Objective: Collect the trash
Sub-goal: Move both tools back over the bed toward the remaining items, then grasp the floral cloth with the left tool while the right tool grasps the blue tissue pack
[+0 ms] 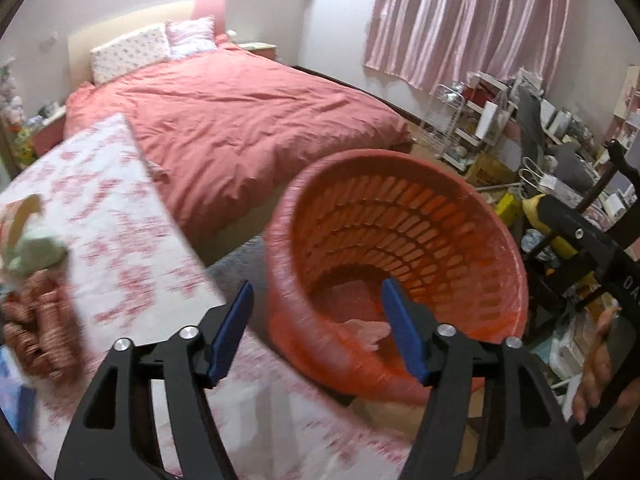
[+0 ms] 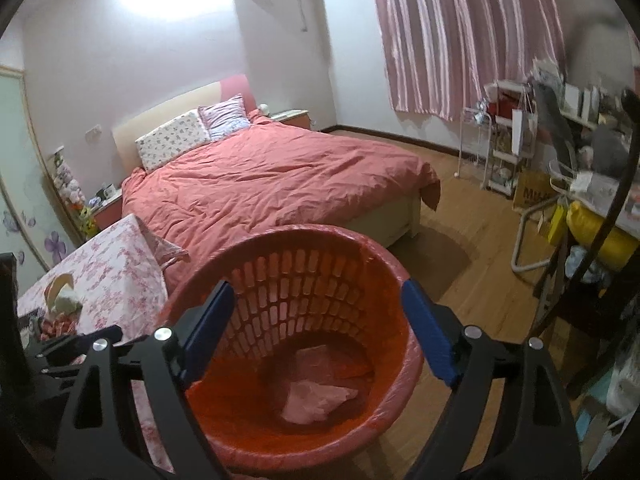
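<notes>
A red slatted plastic waste basket (image 1: 472, 216) lined with a thin bag stands on the floor beside the table; it also shows in the right wrist view (image 2: 320, 276). Crumpled pale paper (image 2: 316, 400) lies on its bottom, also seen in the left wrist view (image 1: 370, 332). My left gripper (image 1: 318, 332) is open and empty, above the table edge and the basket's near rim. My right gripper (image 2: 318, 334) is open and empty, directly above the basket. A pale green crumpled wad (image 1: 36, 248) and a red patterned wrapper (image 1: 44, 320) lie on the table at left.
The table (image 1: 120, 216) has a white cloth with red flowers. A bed with a pink duvet (image 2: 272, 184) lies behind. Cluttered shelves, bags and a white rack (image 2: 504, 148) fill the right side. A brown mat (image 2: 436, 260) lies on the wooden floor.
</notes>
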Motion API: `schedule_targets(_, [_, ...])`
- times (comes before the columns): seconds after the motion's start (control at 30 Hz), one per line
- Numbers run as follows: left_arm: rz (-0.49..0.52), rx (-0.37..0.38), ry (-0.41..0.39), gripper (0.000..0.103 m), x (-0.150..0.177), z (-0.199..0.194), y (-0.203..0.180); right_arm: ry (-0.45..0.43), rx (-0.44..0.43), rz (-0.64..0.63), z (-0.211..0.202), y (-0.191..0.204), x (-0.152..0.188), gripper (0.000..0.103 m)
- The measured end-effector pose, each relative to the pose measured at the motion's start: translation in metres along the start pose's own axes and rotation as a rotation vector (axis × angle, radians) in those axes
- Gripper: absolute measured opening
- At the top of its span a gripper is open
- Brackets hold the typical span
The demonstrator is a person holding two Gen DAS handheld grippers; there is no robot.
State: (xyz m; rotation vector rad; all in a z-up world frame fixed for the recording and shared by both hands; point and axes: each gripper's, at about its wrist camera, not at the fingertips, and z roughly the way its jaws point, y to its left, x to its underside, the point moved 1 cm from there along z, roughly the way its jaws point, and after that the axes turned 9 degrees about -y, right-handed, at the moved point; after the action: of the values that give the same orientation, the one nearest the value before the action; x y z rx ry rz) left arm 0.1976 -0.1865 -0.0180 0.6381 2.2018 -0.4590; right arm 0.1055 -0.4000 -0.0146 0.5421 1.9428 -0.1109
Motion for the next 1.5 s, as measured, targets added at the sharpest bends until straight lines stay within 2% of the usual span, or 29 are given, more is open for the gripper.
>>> schedule_targets(0.2, [-0.025, -0.129, -0.051, 0.078, 0.015, -0.045, 0.041, 0.003, -0.086, -0.064, -0.020, 0.055, 0.003, 0.083])
schedule_targets(0.3, [-0.062, -0.187, -0.061, 0.079, 0.026, -0.068, 0.068, 0.016, -0.141, -0.095, -0.027, 0.087, 0.009, 0.083])
schedule_targets(0.6, [-0.198, -0.401, -0.115, 0.079, 0.062, -0.145, 0.159, 0.110, -0.354, -0.203, -0.046, 0.220, 0.053, 0.079])
schedule_targets(0.83, [-0.275, -0.496, -0.144, 0.079, 0.096, -0.188, 0.217, 0.186, -0.454, -0.288, -0.054, 0.306, 0.094, 0.078])
schedule_targets(1.07, [-0.356, -0.517, -0.146, 0.079, 0.120, -0.201, 0.259, 0.253, -0.489, -0.325, -0.045, 0.350, 0.116, 0.078])
schedule_targets(1.13, [-0.367, -0.516, -0.148, 0.079, 0.129, -0.208, 0.264, 0.263, -0.498, -0.340, -0.042, 0.359, 0.119, 0.085])
schedule_targets(1.5, [-0.400, -0.494, -0.142, 0.078, 0.138, -0.206, 0.277, 0.331, -0.506, -0.442, -0.010, 0.396, 0.130, 0.094])
